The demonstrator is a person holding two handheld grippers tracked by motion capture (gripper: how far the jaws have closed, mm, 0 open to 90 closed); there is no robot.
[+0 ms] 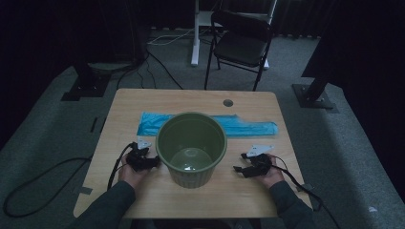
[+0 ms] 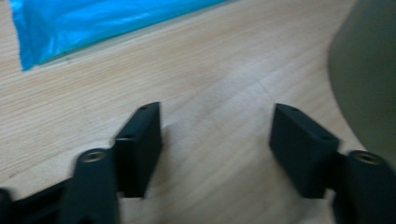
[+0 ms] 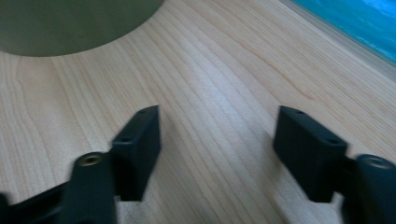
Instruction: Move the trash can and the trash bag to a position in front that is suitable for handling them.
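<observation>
While the green bin stands upright and empty in the lower middle of the high view, near the front edge of the wooden table, nothing has hold of it yet. Just behind it, across the middle of the frame, lies a flat blue plastic bag, folded and untouched. The left gripper rests at the bin's lower left, very near its wall, and the right gripper sits at the lower right, a little apart from it. Both have their jaws spread wide with only bare wood between them, as each gripper view makes plain. I would judge this the very start: hands parked either side, the work of lining the bin not begun. The next move, as I read it, calls for one gripper to reach past the bin toward the bag and pinch an edge of the thin film, low against the wood.
</observation>
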